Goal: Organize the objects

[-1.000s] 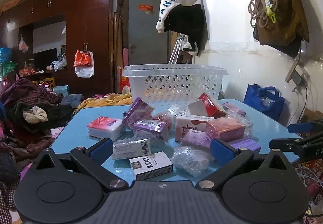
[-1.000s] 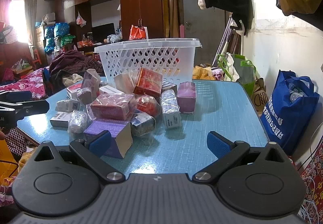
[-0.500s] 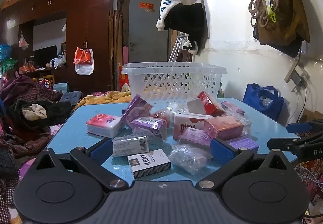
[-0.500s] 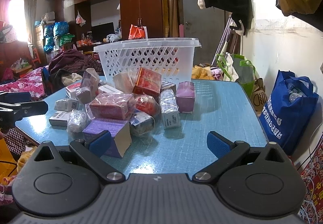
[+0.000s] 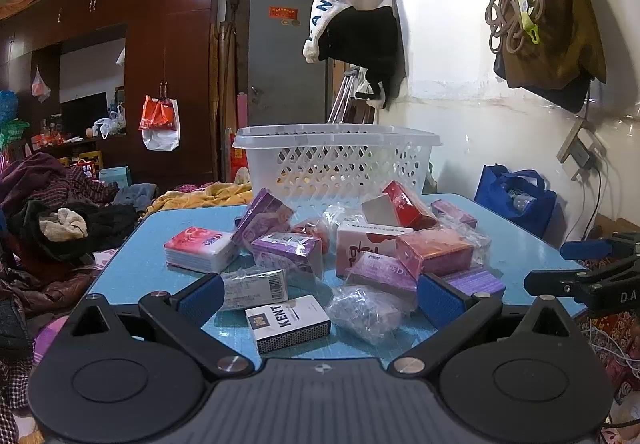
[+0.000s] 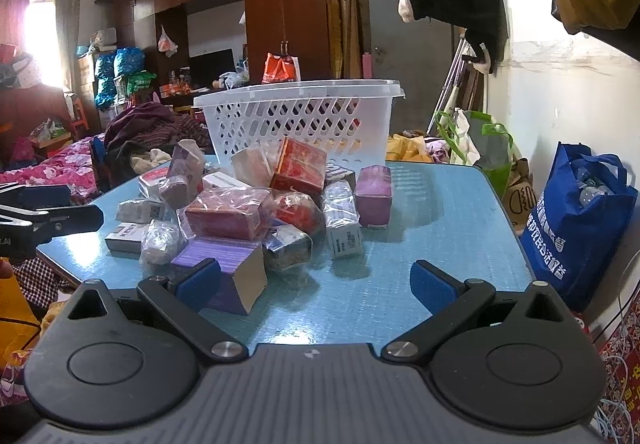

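Note:
A heap of small boxes and plastic-wrapped packs lies on a blue table (image 5: 132, 264) (image 6: 440, 211). Closest to my left gripper (image 5: 318, 298) is a white KENT box (image 5: 288, 322), flanked by a barcoded pack (image 5: 254, 288) and a clear crinkled packet (image 5: 366, 314). The left gripper is open and holds nothing. My right gripper (image 6: 316, 284) is open too, at the near table edge; a purple box (image 6: 224, 274) sits by its left finger. Behind the heap stands a white lattice basket (image 5: 340, 163) (image 6: 300, 115). The right gripper's tips (image 5: 576, 264) show at the left view's right edge.
A red box (image 6: 302, 165) leans against the basket. A purple box (image 6: 374, 191) stands apart to the right of the heap. A blue bag (image 6: 580, 211) sits on the floor by the wall. Clothes (image 5: 56, 215) are piled left of the table.
The left gripper has drifted slightly, so the heap sits a little lower and nearer in its view. The right view is nearly the same. Both grippers stay open.

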`<action>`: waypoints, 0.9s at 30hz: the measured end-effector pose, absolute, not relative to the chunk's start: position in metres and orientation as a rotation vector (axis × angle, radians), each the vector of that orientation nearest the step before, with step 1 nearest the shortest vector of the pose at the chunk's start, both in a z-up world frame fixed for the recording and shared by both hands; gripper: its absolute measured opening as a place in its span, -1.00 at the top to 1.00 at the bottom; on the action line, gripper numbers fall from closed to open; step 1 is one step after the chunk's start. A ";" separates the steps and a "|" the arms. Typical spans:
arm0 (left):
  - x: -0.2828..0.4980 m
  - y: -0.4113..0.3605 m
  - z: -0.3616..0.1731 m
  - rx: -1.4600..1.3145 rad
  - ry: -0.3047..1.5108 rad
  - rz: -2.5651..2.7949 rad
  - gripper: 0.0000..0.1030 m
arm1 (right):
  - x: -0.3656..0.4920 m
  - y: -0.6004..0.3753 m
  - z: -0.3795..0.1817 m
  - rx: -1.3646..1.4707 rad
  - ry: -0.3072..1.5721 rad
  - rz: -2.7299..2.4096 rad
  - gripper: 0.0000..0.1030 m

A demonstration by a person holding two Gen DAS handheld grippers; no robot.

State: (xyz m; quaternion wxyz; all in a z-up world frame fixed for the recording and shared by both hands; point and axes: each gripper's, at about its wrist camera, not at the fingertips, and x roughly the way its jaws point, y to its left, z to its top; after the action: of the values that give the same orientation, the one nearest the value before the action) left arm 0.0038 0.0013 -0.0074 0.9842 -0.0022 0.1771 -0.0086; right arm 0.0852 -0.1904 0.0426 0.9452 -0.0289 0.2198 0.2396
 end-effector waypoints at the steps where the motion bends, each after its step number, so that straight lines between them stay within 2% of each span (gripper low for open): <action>1: 0.004 0.001 -0.008 -0.005 0.355 -0.018 -1.00 | 0.085 -0.190 0.042 -0.060 0.447 0.490 -1.00; 27: 0.004 0.001 -0.010 -0.006 0.362 -0.019 -1.00 | 0.084 -0.190 0.041 -0.060 0.445 0.498 -1.00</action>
State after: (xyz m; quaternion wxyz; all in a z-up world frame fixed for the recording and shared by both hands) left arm 0.0036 0.0011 -0.0097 0.9836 -0.0029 0.1800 -0.0094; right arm 0.0844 -0.1900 0.0412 0.9442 -0.0295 0.2186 0.2445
